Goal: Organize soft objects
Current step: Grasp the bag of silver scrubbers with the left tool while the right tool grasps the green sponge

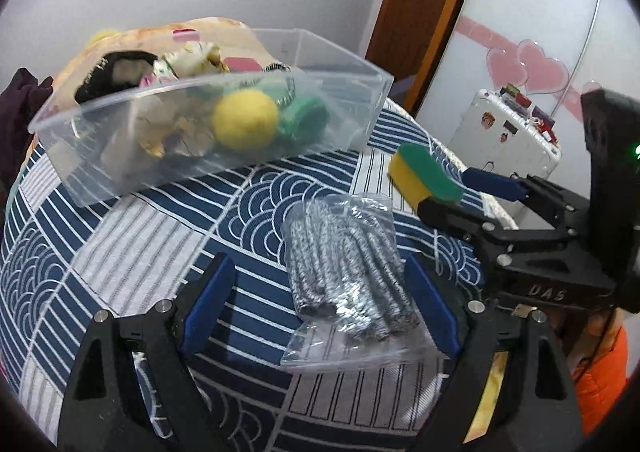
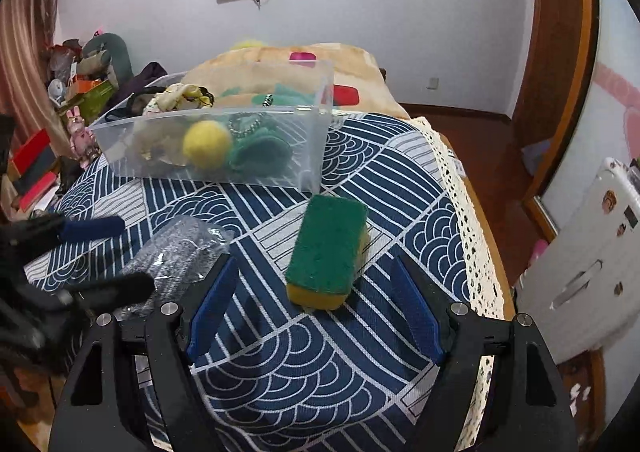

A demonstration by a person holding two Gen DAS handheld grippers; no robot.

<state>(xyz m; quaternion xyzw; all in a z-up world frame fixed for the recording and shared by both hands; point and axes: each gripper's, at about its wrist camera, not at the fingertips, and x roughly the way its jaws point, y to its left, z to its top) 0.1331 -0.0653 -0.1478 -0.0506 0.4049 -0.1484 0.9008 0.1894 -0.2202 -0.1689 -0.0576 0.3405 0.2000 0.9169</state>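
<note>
A clear plastic bin (image 1: pixel 352 91) (image 2: pixel 316 139) stands on the patterned cloth and holds a yellow ball (image 1: pixel 245 116) (image 2: pixel 206 145), green rolls (image 1: pixel 304 117) and other soft items. A plastic bag of grey scrubbers (image 1: pixel 348 252) (image 2: pixel 176 252) lies between the fingers of my left gripper (image 1: pixel 320 292), which is open around it. A green and yellow sponge (image 1: pixel 424 177) (image 2: pixel 326 252) lies on the cloth between the open fingers of my right gripper (image 2: pixel 316 300) (image 1: pixel 460 191).
A blue and white patterned cloth (image 1: pixel 160 219) (image 2: pixel 320 372) covers the surface, with a lace edge (image 2: pixel 472 252) at the right. An orange blanket (image 2: pixel 260 67) lies behind the bin. A white suitcase (image 1: pixel 508 131) stands at the right. Clutter (image 2: pixel 80 91) sits at the left.
</note>
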